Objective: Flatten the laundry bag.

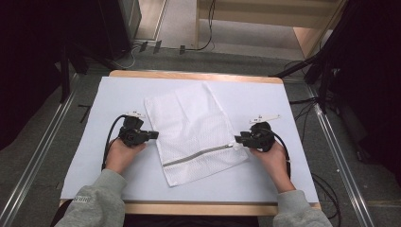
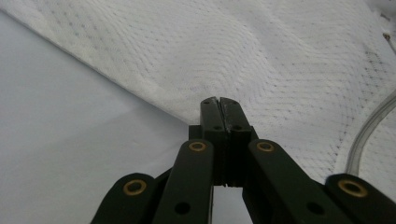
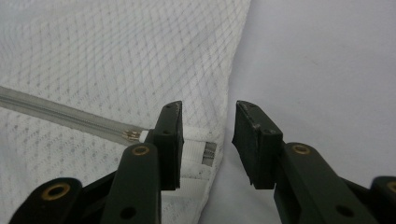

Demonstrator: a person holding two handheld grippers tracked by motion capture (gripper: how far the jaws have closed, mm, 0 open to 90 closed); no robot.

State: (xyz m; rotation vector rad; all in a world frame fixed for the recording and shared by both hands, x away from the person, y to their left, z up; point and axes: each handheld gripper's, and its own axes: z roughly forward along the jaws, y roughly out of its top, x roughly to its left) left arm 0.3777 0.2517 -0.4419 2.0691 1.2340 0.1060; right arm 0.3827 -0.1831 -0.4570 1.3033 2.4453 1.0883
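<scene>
Left hand-held gripper (image 2: 219,105) sits at the left edge of the white mesh laundry bag (image 1: 196,130), its jaws pressed fully together. In the left gripper view the tips meet right at the bag's hem, and whether they pinch any mesh cannot be told. Right hand-held gripper (image 3: 208,135) stands about half open at the bag's right edge, where the zipper (image 1: 198,155) ends; the corner tab of the bag (image 3: 201,156) lies between its jaws, beside the left pad, with the right pad apart from it. The bag lies flat and slanted on the pale sheet (image 1: 118,90) covering the desk (image 1: 189,74), near the middle, closer to the near edge.
</scene>
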